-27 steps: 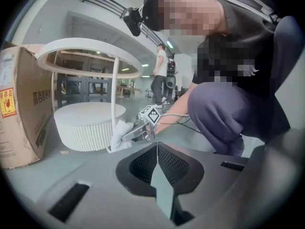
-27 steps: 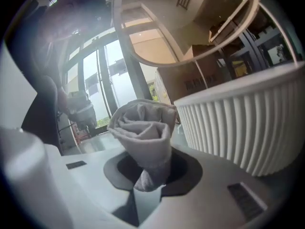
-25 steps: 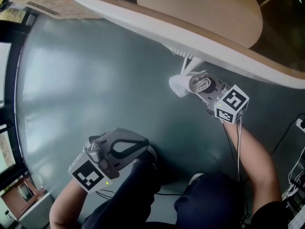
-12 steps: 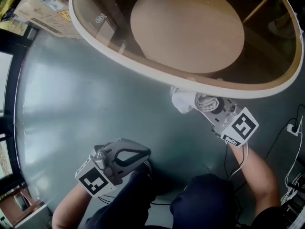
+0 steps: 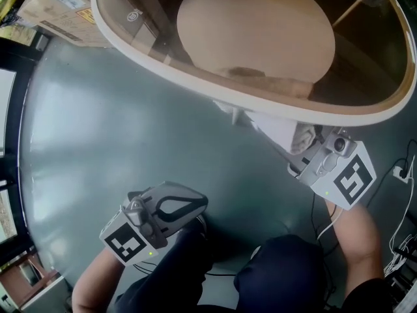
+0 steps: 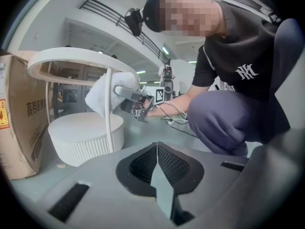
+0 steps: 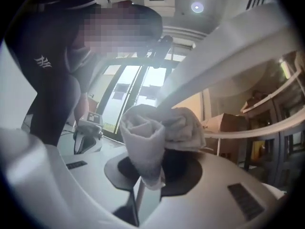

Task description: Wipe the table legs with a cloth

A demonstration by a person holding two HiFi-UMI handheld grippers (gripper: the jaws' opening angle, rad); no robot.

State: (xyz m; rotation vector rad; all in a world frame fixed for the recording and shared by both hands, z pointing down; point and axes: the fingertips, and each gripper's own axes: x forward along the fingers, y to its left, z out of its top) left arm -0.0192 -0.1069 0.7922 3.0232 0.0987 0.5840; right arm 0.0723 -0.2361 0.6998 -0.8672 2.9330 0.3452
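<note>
Right tool (image 5: 311, 150) is sitting lower and closer to the person than half a second ago, its cloth (image 7: 152, 128) having travelled along the counter leg (image 6: 109, 118).
Floor (image 5: 130, 129): grey, spreading beneath the leg.
Counter (image 5: 371, 77): round, glass-topped, white-rimmed, standing over the leg.
Left tool (image 6: 157, 162): jaws meeting, gripping nothing; hanging well apart from the leg, by the person's knee.
Right tool: clenching the cloth.
Cloth: white, rolled, pressing against the leg just under the rim.

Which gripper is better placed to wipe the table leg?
Right. The right gripper is shut on the cloth, touching the table leg. The left gripper is shut, empty, away from it.
</note>
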